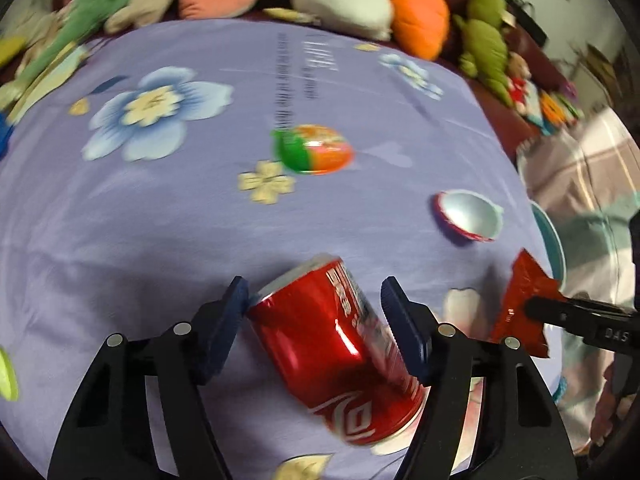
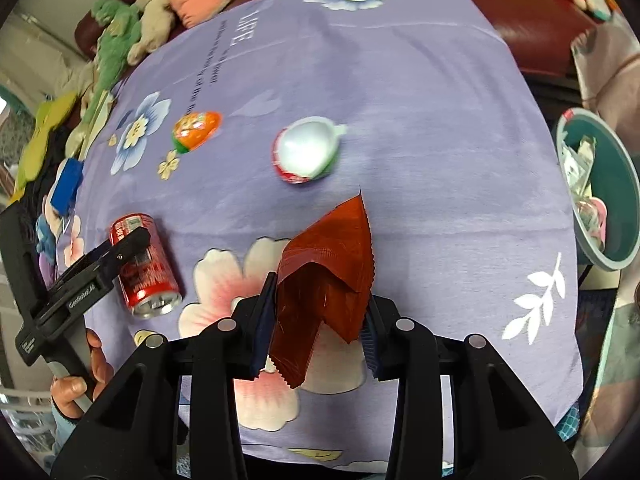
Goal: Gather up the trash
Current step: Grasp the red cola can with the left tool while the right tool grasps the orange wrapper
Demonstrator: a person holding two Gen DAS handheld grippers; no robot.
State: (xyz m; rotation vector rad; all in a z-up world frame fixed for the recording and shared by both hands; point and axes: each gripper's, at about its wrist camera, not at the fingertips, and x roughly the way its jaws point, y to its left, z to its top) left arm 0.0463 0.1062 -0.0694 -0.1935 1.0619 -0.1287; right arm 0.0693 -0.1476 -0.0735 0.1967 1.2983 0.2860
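Note:
A red soda can (image 1: 340, 352) lies on its side on the purple flowered cloth (image 1: 140, 216). My left gripper (image 1: 316, 308) is open, its jaws on either side of the can, with a small gap on each side. The can also shows in the right wrist view (image 2: 146, 268). My right gripper (image 2: 318, 312) is shut on a red foil wrapper (image 2: 332, 272), held above the cloth; the wrapper also shows in the left wrist view (image 1: 520, 304). An orange-green plastic egg half (image 2: 196, 130) and a white egg half (image 2: 306, 154) lie farther back.
A teal bin (image 2: 616, 208) with scraps inside stands off the cloth's right edge. Several plush toys (image 1: 420, 16) line the back on a dark red sofa. A blue item (image 2: 66, 188) lies at the cloth's left edge.

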